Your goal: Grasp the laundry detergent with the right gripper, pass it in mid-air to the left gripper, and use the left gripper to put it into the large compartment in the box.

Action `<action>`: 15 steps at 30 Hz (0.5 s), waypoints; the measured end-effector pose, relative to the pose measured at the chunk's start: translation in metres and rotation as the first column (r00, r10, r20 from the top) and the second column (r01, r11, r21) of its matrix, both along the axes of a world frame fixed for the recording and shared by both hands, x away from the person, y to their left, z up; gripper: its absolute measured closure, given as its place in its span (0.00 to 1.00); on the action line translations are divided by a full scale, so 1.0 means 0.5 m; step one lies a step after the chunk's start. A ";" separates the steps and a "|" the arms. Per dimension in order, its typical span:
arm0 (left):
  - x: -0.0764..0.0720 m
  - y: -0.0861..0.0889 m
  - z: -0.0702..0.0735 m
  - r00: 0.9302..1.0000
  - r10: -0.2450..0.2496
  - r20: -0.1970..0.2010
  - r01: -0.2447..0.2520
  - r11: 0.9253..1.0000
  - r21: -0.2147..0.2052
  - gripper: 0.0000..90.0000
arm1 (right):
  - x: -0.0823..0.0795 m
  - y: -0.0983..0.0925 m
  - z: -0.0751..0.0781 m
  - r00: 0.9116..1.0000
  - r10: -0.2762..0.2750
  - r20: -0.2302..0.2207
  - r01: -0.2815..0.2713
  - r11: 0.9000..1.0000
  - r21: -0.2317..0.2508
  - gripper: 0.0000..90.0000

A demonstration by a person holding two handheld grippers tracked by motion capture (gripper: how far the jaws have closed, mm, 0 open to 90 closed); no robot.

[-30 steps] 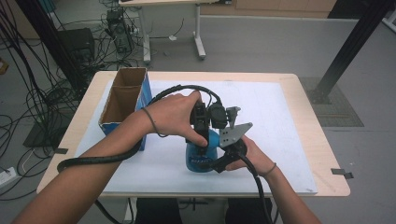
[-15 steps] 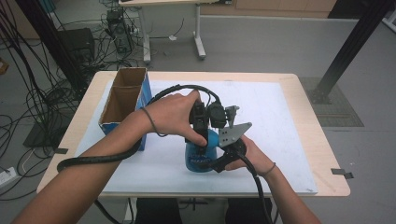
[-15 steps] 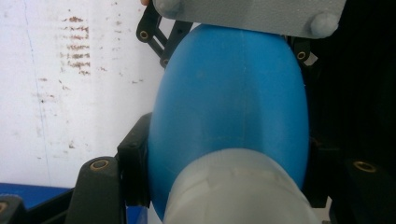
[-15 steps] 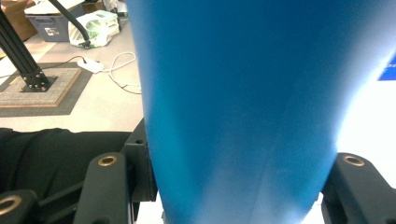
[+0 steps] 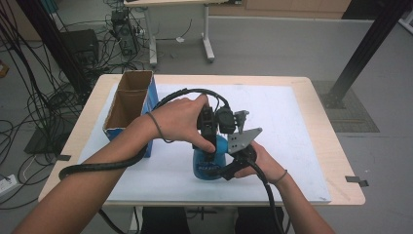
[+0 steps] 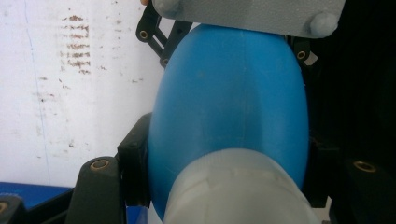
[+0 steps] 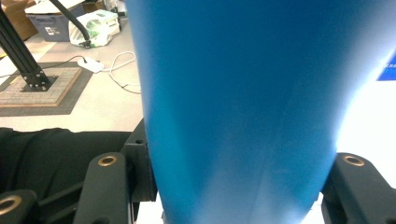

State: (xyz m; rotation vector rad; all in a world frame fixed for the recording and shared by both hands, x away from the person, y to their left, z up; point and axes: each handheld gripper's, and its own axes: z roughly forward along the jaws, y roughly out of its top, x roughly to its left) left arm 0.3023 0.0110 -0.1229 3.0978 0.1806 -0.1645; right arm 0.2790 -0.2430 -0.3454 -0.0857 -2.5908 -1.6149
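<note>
Right claw (image 5: 229,165): low centre of the high view, clamped on the lower body of the blue bottle (image 5: 209,163); in the right gripper view the blue wall fills the gap between both black jaws.
Left claw (image 5: 210,139): just above it in the high view, coming down from the top, clamped on the bottle's upper part; in the left gripper view the jaws sit either side of the pale cap (image 6: 233,191) and blue shoulder.
Bottle, place: stands upright on the white sheet (image 5: 292,126) at the near middle of the bench (image 5: 331,141), between the two hands.
Bottle, look: bright blue plastic, smooth, rounded shoulder with a faint seam, body wider at the base, a darker label low on its front; cap whitish and translucent.
Left hand (image 5: 178,119): wrapped over its gripper, cable looping above.
Cardboard box (image 5: 129,105): open top, blue side, upper left of the bench, well apart from the bottle.
</note>
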 end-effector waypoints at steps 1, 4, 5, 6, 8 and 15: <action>0.000 -0.001 0.000 1.000 0.000 -0.001 0.000 1.000 0.003 0.41 | 0.000 0.000 0.000 1.000 -0.001 0.000 0.001 1.000 0.002 0.45; -0.001 -0.001 0.000 1.000 0.002 0.001 -0.002 1.000 0.005 0.41 | 0.000 0.001 -0.002 1.000 -0.001 0.003 0.001 1.000 0.005 0.45; -0.001 0.000 0.001 1.000 0.002 0.001 -0.002 1.000 0.003 0.41 | 0.001 0.001 -0.002 1.000 0.001 0.001 -0.001 1.000 0.006 0.45; -0.001 0.002 0.001 1.000 0.005 0.004 -0.005 1.000 -0.002 0.41 | 0.000 0.001 -0.003 1.000 -0.002 0.002 0.001 1.000 0.008 0.45; -0.002 0.003 0.002 1.000 0.006 0.007 -0.006 1.000 -0.004 0.41 | 0.001 0.000 -0.003 1.000 -0.002 0.001 0.002 1.000 0.010 0.45; -0.004 0.000 0.003 1.000 0.006 0.008 -0.006 1.000 0.002 0.41 | -0.005 -0.001 -0.009 1.000 -0.011 0.006 0.011 1.000 0.025 0.45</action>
